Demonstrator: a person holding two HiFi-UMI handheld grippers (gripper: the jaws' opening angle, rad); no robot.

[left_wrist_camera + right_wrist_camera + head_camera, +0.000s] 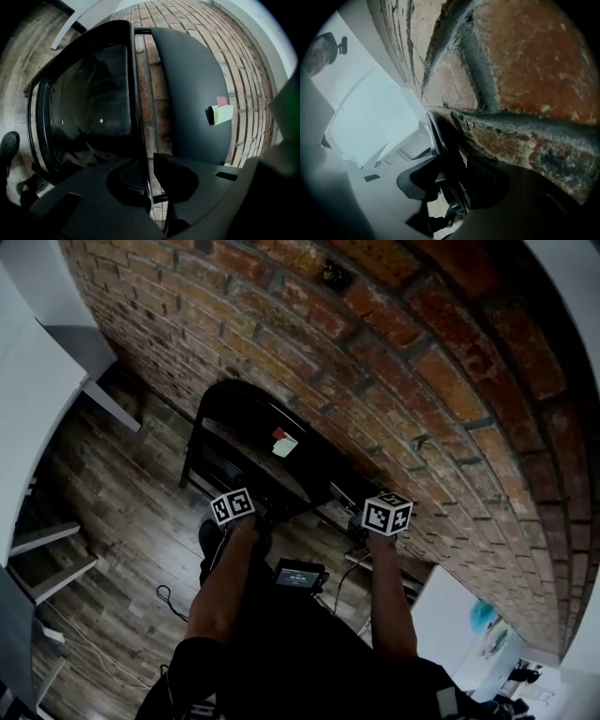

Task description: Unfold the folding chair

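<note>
- Here the folded chair (258, 442) is leaned upright against the wall (422, 381), directly ahead of both grippers.
- The left gripper (149, 180) is clamped on a tube (136, 93) running up and away; the right gripper (451, 187) is closed on the wall-side edge (437, 136).
- Only in the right gripper view is that edge seen close against the bricks.

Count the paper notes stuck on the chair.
2. Both are on the chair: a red note, and a green note just below it, touching. More may be hidden on its far side.
</note>
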